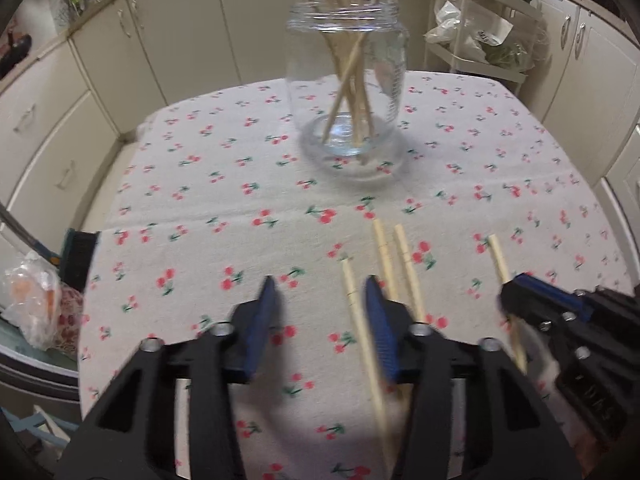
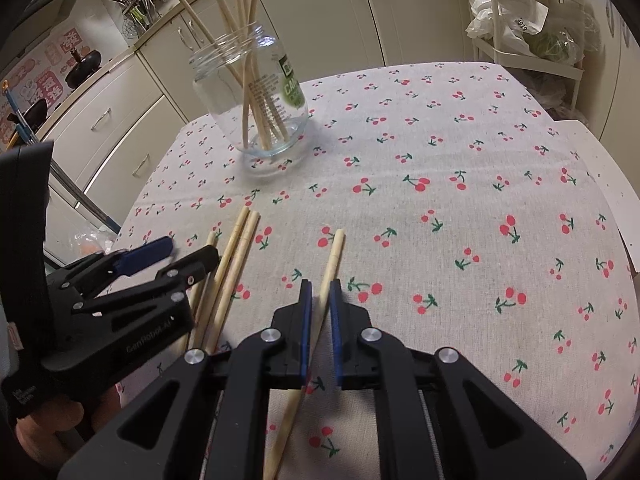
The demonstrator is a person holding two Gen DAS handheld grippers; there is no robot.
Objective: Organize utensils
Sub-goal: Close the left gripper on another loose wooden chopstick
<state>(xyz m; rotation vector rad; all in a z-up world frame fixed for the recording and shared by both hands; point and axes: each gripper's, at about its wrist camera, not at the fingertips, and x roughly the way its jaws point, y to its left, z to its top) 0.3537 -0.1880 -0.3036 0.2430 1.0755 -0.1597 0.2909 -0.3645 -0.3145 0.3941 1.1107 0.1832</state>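
A clear round glass jar [image 1: 347, 80] holding pale wooden chopsticks [image 1: 352, 76] stands toward the far edge of the cherry-printed cloth tabletop [image 2: 460, 208]. Only the right wrist view shows its green label. Three loose chopsticks [image 2: 230, 272] lie near the near edge. The right gripper [image 2: 319, 300], tilted down, pinches a fourth chopstick [image 2: 332, 258]. The left gripper [image 1: 322, 300] has its jaws spread and empty.
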